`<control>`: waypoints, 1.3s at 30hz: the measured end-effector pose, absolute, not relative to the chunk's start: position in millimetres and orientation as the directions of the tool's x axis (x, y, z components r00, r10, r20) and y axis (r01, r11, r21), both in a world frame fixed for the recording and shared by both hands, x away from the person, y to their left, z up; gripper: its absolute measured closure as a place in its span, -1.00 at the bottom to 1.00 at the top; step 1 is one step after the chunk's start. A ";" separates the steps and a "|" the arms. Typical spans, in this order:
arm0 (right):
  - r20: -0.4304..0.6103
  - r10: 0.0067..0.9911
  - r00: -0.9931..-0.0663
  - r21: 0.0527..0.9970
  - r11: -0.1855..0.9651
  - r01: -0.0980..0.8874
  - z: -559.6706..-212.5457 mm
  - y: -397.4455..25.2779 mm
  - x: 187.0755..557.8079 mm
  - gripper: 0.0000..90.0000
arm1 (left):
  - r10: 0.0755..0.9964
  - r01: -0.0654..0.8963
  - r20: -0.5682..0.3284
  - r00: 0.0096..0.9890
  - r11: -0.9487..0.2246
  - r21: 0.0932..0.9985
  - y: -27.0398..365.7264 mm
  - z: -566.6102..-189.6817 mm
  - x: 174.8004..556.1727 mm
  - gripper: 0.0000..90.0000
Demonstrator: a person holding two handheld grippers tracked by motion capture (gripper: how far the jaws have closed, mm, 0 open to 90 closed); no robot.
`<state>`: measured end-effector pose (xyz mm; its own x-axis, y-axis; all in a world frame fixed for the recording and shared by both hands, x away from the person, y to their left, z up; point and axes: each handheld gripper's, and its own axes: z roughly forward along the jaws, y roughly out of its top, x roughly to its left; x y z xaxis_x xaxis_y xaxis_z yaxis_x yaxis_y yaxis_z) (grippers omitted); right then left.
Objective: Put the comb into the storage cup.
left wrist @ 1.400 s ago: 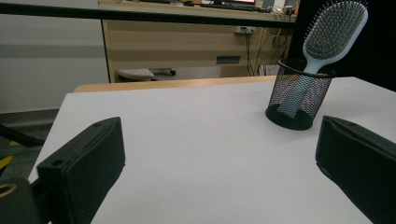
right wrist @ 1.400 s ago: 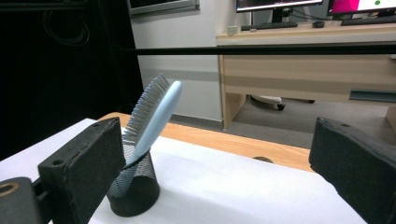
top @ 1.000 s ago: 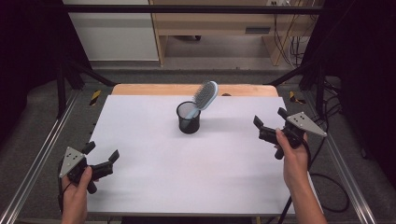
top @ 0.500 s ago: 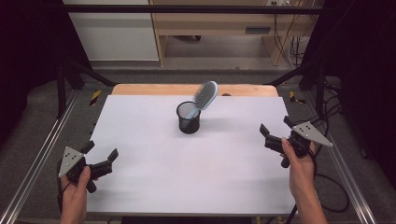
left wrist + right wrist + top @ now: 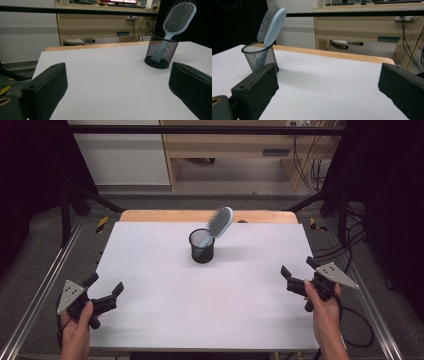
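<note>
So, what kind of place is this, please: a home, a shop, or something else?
Probably a lab or office workroom. A white table stands in a metal frame, wooden desks with hanging cables line the back wall, and a hairbrush in a mesh cup looks like a test prop.

A lab or office workroom: a black metal frame [image 5: 75, 202] surrounds the white-topped table [image 5: 165, 285], with a pale wooden desk [image 5: 235, 142] and hanging black cables [image 5: 307, 157] behind.

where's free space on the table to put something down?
Nearly everywhere. The white table is bare between the left gripper and right gripper, and either side of the mesh cup holding the hairbrush. Only that back-centre spot is taken.
</note>
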<state>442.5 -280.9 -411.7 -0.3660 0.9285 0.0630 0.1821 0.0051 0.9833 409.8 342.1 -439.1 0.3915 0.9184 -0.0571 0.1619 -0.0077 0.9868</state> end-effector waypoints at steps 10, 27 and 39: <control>0.045 0.913 -0.405 0.982 0.035 0.188 -427.7 -279.3 432.1 -0.94 | 0.904 0.145 -0.093 0.416 0.035 0.989 343.0 -439.7 408.7 -0.95; -0.028 0.877 -0.480 0.978 0.123 0.168 -448.1 -254.0 426.4 -0.95 | 0.895 0.122 -0.068 0.441 0.015 0.992 339.9 -439.4 408.2 -0.95; -0.045 0.848 -0.528 0.974 0.155 0.166 -456.4 -243.3 423.8 -0.95 | 0.890 0.114 -0.047 0.454 -0.006 0.993 335.0 -439.6 407.9 -0.95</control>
